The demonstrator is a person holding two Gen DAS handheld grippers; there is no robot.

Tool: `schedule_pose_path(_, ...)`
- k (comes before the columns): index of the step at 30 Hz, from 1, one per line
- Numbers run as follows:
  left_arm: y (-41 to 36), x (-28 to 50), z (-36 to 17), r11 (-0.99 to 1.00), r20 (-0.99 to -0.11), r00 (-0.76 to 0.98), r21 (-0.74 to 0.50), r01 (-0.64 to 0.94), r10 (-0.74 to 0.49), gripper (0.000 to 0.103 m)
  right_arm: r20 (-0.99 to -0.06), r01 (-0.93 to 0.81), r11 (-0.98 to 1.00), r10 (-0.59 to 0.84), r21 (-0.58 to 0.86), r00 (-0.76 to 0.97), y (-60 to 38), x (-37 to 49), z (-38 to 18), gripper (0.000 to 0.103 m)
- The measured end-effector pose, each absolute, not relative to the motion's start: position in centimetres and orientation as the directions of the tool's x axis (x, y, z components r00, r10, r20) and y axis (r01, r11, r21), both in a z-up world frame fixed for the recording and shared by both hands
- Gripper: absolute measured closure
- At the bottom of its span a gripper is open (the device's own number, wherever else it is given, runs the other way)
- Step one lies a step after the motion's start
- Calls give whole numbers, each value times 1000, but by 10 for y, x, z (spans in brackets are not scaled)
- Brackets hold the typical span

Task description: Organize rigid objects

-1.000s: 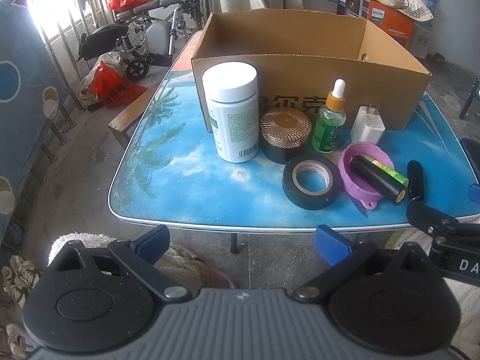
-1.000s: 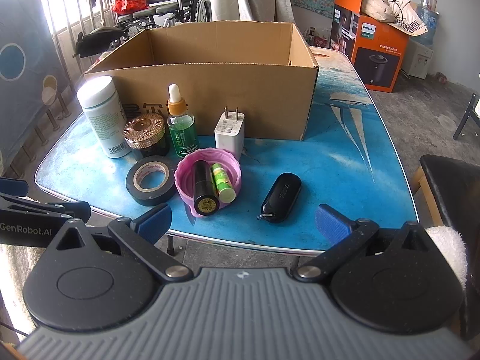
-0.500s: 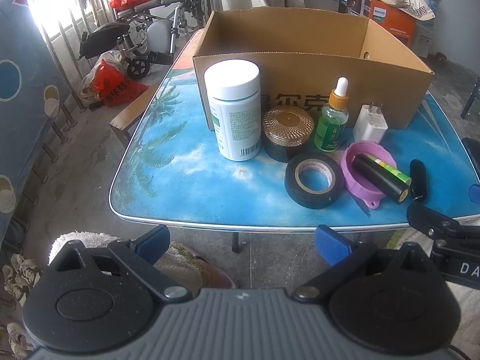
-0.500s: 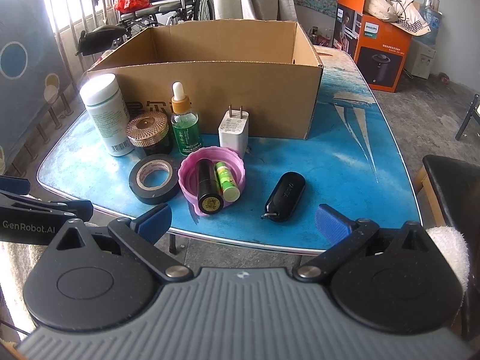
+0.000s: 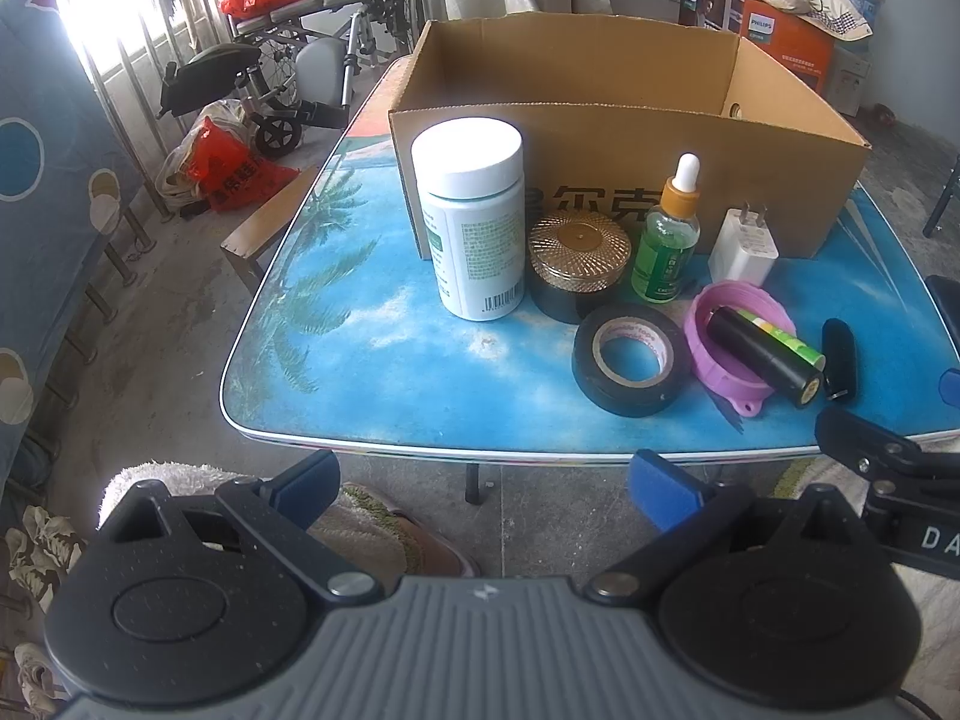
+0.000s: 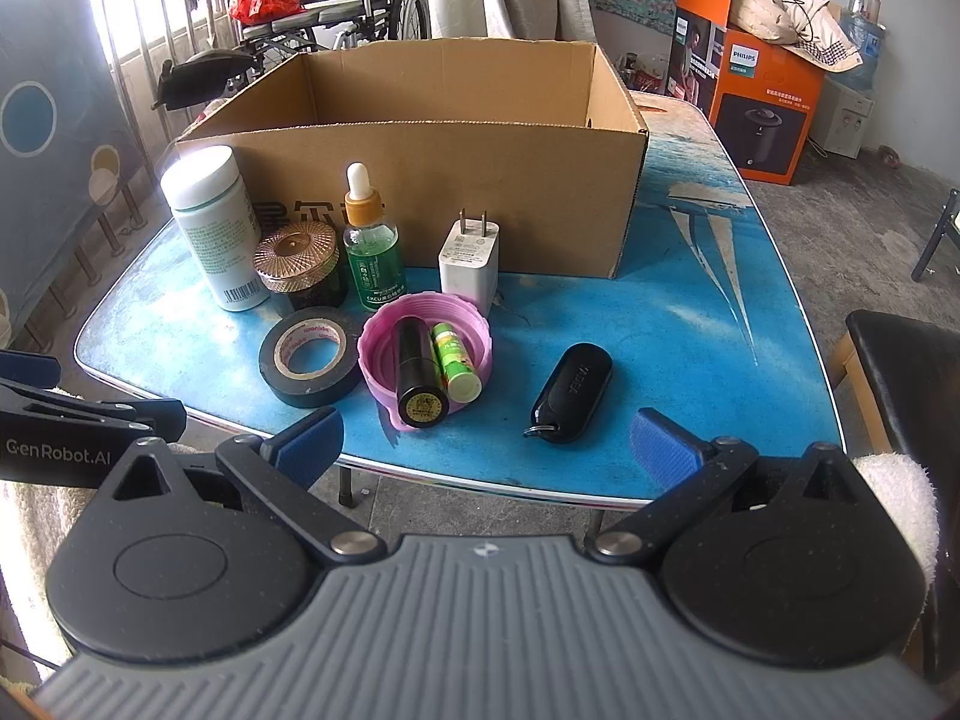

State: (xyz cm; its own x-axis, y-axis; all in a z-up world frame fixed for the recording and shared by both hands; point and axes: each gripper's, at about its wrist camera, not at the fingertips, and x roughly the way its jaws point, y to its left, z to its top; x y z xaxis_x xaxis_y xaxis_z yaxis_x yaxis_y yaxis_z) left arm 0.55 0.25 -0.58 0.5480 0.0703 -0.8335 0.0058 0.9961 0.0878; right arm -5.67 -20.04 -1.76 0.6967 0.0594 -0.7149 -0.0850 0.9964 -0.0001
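An open cardboard box stands on the blue table. In front of it are a white bottle, a gold-lidded jar, a green dropper bottle, a white charger, black tape, a pink lid holding a black tube and a green tube, and a black key fob. My left gripper and right gripper are open and empty, short of the table's near edge.
A wheelchair and red bags stand at the far left beyond the table. An orange carton stands at the back right. A black seat is at the table's right. Towel-covered laps lie below both grippers.
Both grippers have drifted slightly toward the table; the objects look a little nearer. Nothing on the table has moved.
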Motion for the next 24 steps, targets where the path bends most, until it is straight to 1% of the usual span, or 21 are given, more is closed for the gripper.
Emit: schedule_pose_path(24,0,13,-8,995,-843,531,98,-7,87,0,-699,-98,995,55,-21,713,-203,-50,-18,1)
